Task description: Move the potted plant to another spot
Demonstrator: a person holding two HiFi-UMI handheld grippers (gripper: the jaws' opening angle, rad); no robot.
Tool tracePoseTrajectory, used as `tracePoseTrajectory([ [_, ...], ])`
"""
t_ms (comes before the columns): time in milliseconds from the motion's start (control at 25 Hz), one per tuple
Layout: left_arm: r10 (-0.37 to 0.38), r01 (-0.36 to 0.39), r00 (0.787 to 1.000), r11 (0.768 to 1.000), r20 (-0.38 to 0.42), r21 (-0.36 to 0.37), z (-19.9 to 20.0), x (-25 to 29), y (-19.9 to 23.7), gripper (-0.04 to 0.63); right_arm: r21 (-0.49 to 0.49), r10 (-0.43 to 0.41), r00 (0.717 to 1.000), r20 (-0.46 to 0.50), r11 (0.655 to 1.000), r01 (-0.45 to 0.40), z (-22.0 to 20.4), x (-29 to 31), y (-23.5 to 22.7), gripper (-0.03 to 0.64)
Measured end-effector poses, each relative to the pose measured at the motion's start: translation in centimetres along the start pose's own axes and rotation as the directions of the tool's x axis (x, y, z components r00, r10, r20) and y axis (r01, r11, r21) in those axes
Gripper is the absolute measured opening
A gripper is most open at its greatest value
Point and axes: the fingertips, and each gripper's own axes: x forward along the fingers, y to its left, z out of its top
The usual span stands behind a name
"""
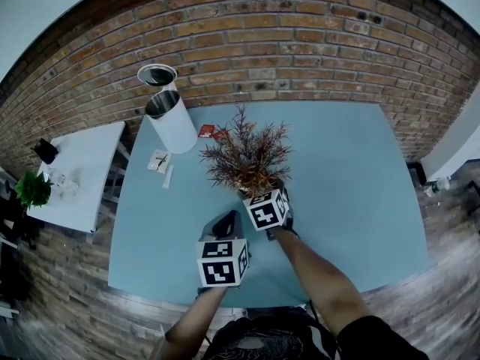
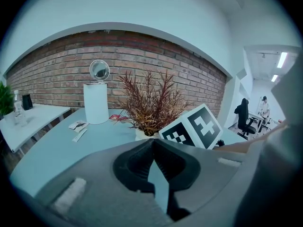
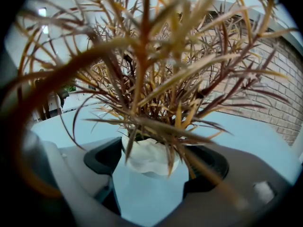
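My right hand-held gripper (image 3: 151, 167) is clamped on the white pot of the potted plant (image 1: 246, 156), its jaws spread wide with the pads against the pot's sides. The plant sits near the middle of the pale blue tabletop (image 1: 352, 178), its reddish-brown leaves filling my right gripper view. My left hand-held gripper (image 2: 152, 148) hangs just beside it, jaws together and empty. A white cylinder (image 1: 171, 120) stands behind, towards the brick wall (image 1: 300, 43).

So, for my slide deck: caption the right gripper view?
The right gripper clamps the potted plant by its white pot, blue table beyond.
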Motion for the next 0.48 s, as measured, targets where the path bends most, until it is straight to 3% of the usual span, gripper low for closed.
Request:
tracePoseTrajectory([
  [480, -0.014, 0.014, 1.000, 1.000, -0.004, 0.020, 0.0, 0.9, -3.8, -0.002, 0.000, 0.000, 1.000, -0.003, 1.000, 0.000, -1.3, -2.1, -2.9, 0.416],
])
